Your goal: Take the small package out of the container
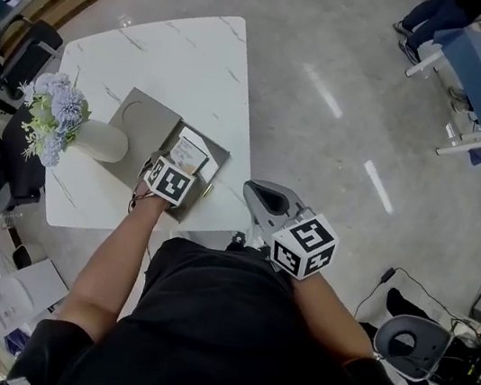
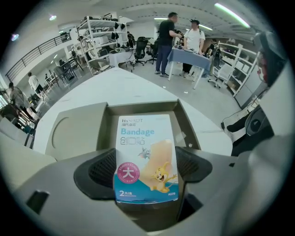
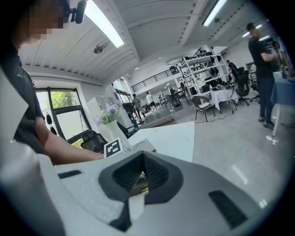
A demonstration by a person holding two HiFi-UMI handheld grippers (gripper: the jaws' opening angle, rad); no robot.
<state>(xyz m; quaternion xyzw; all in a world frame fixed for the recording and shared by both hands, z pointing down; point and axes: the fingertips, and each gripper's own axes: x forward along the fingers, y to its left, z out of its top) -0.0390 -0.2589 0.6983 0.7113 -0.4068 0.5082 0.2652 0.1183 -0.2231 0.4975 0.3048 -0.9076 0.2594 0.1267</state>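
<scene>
A grey open box lies on the white marble table, its lid folded out to the left. My left gripper reaches over the box's near edge. In the left gripper view it is shut on the near end of a small "Bandage" package, which stretches out over the box's inside. The package shows pale in the head view. My right gripper hangs off the table's right edge, near my body. Its jaws are shut, with nothing between them.
A white vase with pale blue flowers stands just left of the lid. Black chairs crowd the table's left side. People stand at a blue table far right. Grey floor lies right of the table.
</scene>
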